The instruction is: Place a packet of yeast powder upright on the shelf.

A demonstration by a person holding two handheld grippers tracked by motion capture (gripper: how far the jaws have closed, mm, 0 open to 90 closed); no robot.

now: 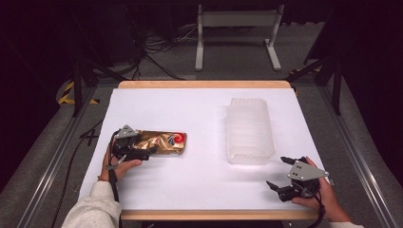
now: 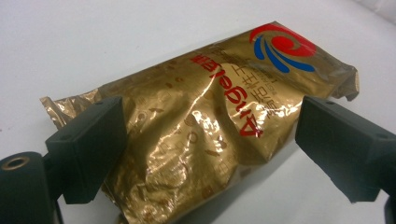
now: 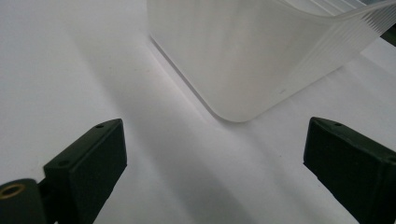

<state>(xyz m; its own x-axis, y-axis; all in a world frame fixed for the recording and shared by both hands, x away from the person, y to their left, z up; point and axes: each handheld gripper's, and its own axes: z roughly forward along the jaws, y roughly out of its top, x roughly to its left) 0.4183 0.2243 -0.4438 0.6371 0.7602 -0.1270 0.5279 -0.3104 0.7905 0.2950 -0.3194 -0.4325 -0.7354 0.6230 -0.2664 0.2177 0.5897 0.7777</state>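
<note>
While your left gripper (image 1: pixel 142 151) straddles the gold foil packet (image 2: pixel 210 126) at the table's left, its jaws stand apart on either side, not yet pressing the foil. The packet lies flat on the white table (image 1: pixel 199 180), presumably so a sideways pinch can take it. Your right gripper (image 1: pixel 281 175) waits near right, jaws wide apart and holding nothing, facing the translucent plastic bin (image 1: pixel 249 130), likely the drop point.

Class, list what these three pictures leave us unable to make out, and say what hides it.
- Gold snack bag: near end cut off by the left gripper view's bottom edge; its small print is too crumpled to read.
- Translucent plastic container: contents unclear in the high view, walls frosted.
- Same container, right gripper view: top and far side cut off.
</note>
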